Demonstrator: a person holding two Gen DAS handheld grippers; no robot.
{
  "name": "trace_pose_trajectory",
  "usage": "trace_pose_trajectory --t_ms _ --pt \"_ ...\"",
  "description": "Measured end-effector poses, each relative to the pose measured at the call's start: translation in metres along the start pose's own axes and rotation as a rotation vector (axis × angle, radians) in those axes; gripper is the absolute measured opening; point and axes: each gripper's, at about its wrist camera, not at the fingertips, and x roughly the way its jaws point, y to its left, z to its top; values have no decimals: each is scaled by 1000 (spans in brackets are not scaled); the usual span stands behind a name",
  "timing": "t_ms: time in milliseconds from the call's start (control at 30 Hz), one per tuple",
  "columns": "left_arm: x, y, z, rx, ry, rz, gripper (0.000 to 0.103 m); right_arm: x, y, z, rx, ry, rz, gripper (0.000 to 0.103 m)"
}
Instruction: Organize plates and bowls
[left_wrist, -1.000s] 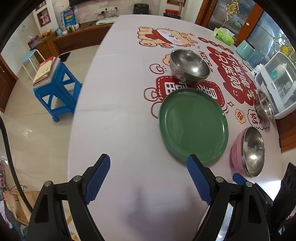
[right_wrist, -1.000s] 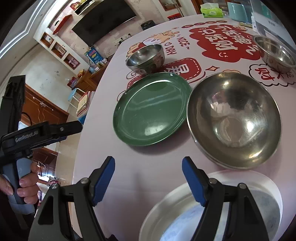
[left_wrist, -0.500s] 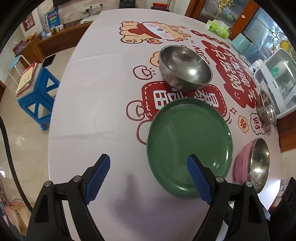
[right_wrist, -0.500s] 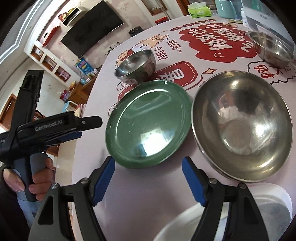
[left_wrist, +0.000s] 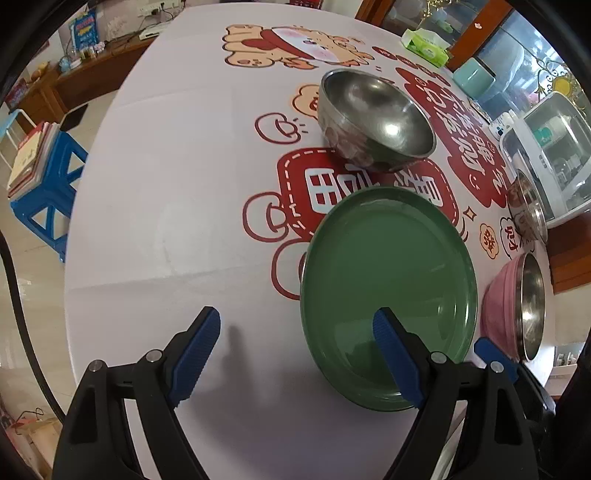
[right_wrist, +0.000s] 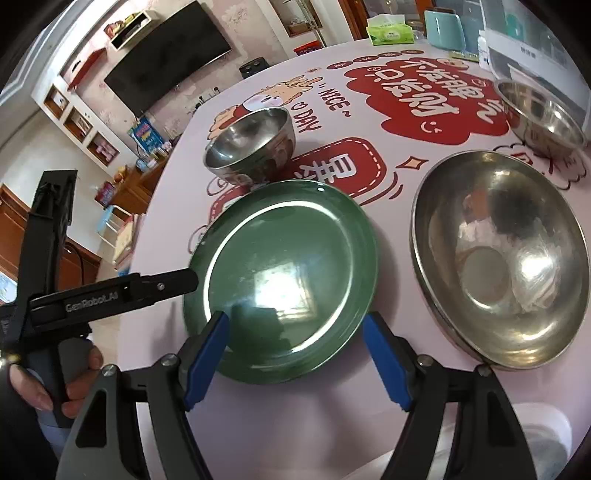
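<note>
Approach step, judged: round green plate (right_wrist: 284, 273) at frame centre is being lined up by both claws. Right gripper (right_wrist: 295, 354) wide, empty, at its near rim; left gripper (left_wrist: 295, 350) wide, empty. Next: 1 rim pinch needed.

Bare surface (left_wrist: 155, 206) left of the green plate (left_wrist: 388, 295) is wide open, easy passage there. Right side crowded: big steel bowl (right_wrist: 498, 258) sits just beside the plate's right rim, narrow gap between. Small steel bowl (right_wrist: 251, 147) blocks the plate's far edge, nearly touching. Another steel bowl (right_wrist: 539, 114) farther right. Near edge: white plate (right_wrist: 535, 439) low right; left tongs (right_wrist: 177, 282) crowd the plate's left rim.
</note>
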Motion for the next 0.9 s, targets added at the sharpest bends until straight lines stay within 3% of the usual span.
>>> trace_pose_trajectory --t_ms 233,367,533,600,733,900 --pt "13 -6 0 2 10 -37 81 8 -3 3 -35 -4 -32 75" --pt "18 -10 -1 2 17 -63 72 16 -12 3 -11 12 -30 75" --pt "21 -13 1 -3 8 -78 69 20 -19 4 0 11 -28 74" --pt "21 -14 2 -2 1 -75 62 21 -19 4 -3 3 -24 69" --pt "21 -15 2 -1 -3 -69 59 21 -19 5 -20 -15 -18 58" --pt "22 -17 1 -6 5 -83 44 20 -24 6 -15 -32 -3 42"
